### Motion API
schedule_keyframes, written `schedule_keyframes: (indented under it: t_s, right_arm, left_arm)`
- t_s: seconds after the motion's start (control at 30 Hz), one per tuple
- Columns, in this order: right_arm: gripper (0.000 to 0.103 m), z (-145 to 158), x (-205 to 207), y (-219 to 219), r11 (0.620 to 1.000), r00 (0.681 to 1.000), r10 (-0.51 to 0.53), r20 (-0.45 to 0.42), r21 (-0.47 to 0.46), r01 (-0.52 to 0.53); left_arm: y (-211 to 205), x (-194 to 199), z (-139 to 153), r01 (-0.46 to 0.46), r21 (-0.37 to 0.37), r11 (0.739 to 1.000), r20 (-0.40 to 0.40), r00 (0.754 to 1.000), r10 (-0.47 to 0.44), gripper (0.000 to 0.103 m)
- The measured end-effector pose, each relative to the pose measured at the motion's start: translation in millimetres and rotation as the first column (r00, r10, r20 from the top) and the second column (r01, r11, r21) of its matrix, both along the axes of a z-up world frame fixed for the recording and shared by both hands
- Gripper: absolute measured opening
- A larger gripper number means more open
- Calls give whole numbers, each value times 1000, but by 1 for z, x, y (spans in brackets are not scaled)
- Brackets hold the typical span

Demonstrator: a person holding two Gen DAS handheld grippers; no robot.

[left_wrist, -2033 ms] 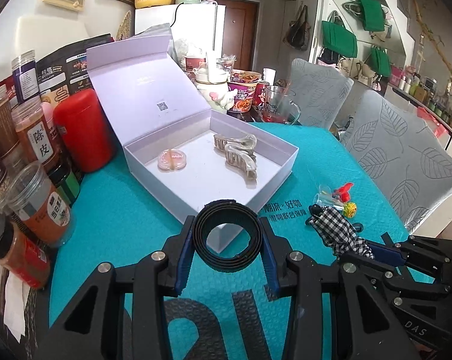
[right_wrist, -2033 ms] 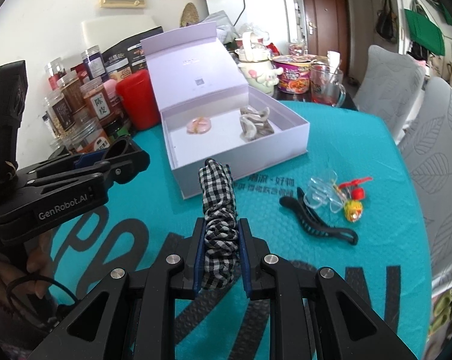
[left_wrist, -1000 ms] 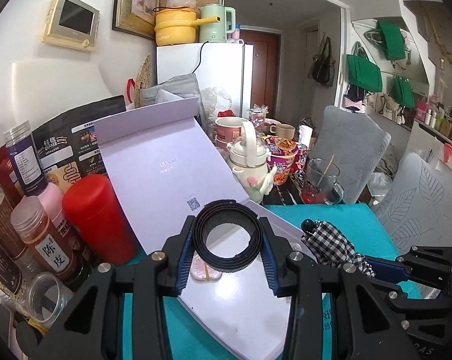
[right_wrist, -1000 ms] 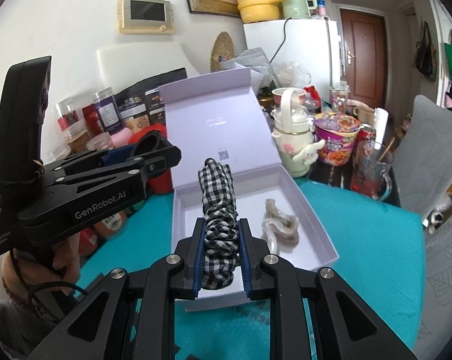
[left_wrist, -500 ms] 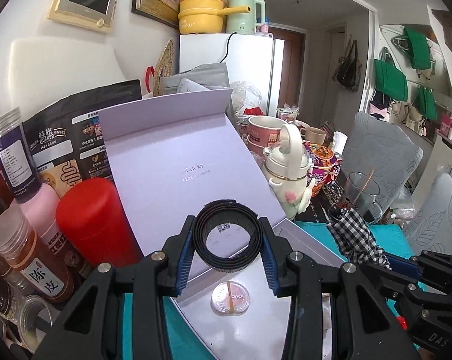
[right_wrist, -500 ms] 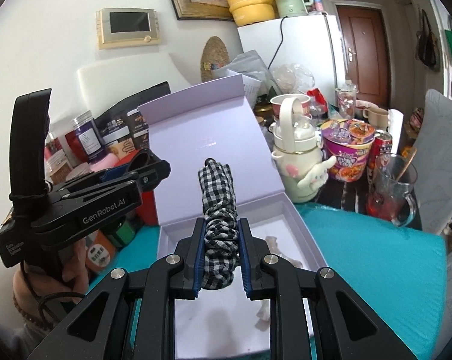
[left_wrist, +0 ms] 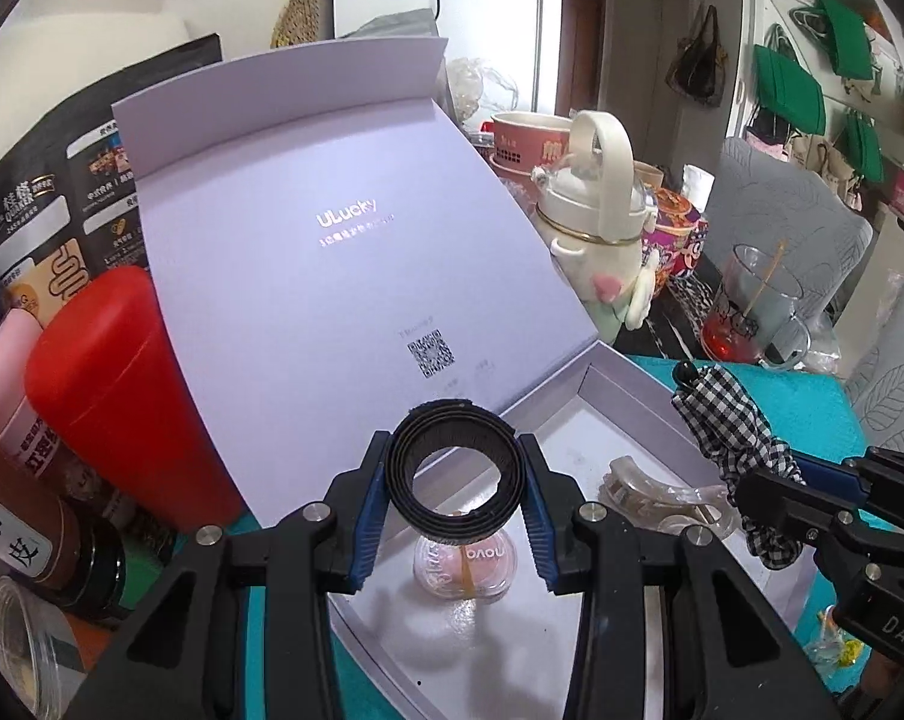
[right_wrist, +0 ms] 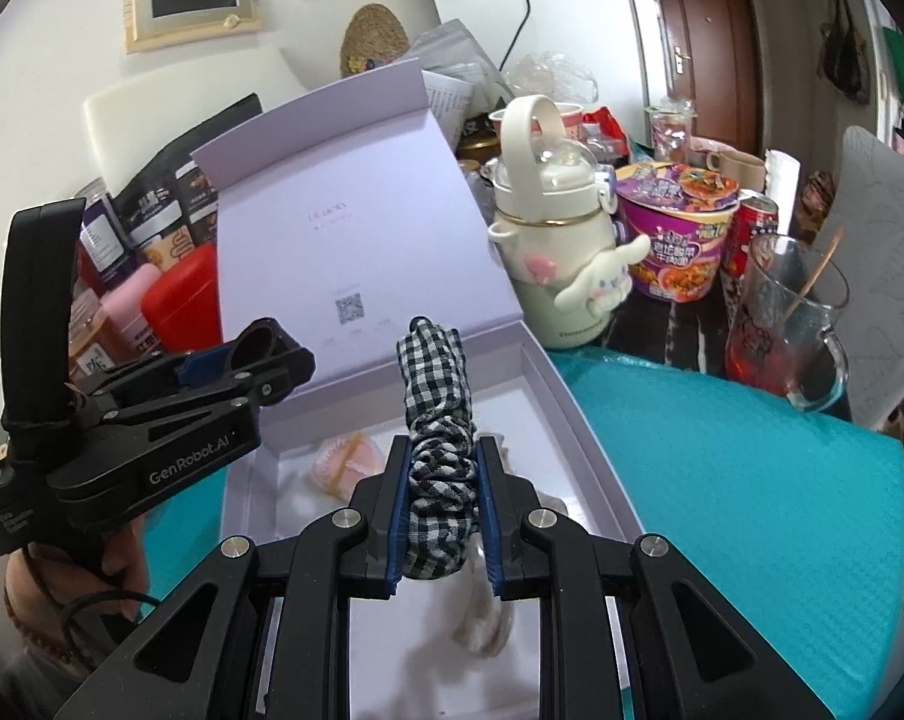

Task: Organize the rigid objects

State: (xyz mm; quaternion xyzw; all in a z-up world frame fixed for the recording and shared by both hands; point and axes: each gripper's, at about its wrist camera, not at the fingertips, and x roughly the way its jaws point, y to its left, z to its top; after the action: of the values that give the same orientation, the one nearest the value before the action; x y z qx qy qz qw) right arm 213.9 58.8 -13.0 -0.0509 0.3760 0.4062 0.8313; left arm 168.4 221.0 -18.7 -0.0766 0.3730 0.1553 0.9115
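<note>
Black rubber-like ring [left_wrist: 455, 469] sits clamped between the blue pads of the left hand-held gripper [left_wrist: 455, 504]; jaws closed onto its outer rim, ring standing on edge with its hole facing the camera. The gripper hangs above the near-left part of the open lilac box [left_wrist: 626, 384], whose lid [left_wrist: 332, 252] leans back against the clutter behind.

Right hand-held gripper [right_wrist: 439, 516]: jaws nearly together, pinching a black-and-white checked scrunchie [right_wrist: 435, 420]. The scrunchie stands upright out of the pads, its top end above the box interior. In the left view the same scrunchie [left_wrist: 728, 420] shows over the box's right side.

Inside the box, on the white floor: a round pink clear case [left_wrist: 465, 564] directly below the ring, and a beige hair claw [left_wrist: 644, 489] to its right, under the scrunchie. Neither gripper touches the box or its contents.

The box rests on a teal table [right_wrist: 722, 480]. A red canister [left_wrist: 122, 396] stands just left of the lid; a cream bottle [right_wrist: 548, 240] stands behind the box's right corner.
</note>
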Motion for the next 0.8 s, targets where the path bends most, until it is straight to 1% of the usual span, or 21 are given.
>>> schedule_keyframes:
  t_s: [0.1, 0.13, 0.17, 0.23, 0.3, 0.43, 0.57, 0.8]
  right_arm:
    - [20, -10, 4, 1, 999, 1000, -4, -15, -32, 4]
    - [20, -13, 6, 1, 999, 1000, -4, -25, -32, 3]
    - [20, -15, 7, 0, 999, 999, -2, -32, -34, 1]
    - [20, -21, 8, 0, 998, 999, -10, -30, -57, 9]
    - [20, -25, 11, 0, 997, 999, -18, -30, -72, 16]
    - [20, -31, 16, -1, 997, 998, -26, -57, -78, 21]
    - [20, -34, 19, -2, 995, 997, -34, -66, -91, 27]
    - [23, -41, 22, 1, 995, 993, -23, -119, -104, 11]
  left_arm:
    - [0, 7, -13, 28, -29, 999, -46, 999, -29, 40]
    - [0, 10, -19, 49, -34, 998, -66, 997, -51, 40]
    - [0, 11, -23, 51, -32, 998, -79, 995, -53, 40]
    - [1, 14, -32, 34, -25, 999, -102, 994, -37, 40]
    - [2, 16, -38, 38, -30, 999, -119, 992, -41, 40]
    - [8, 20, -48, 26, -75, 997, -148, 988, -37, 40]
    - [14, 23, -58, 2, -120, 993, -179, 984, -23, 40]
    - [11, 28, -66, -6, -91, 996, -224, 975, -15, 40]
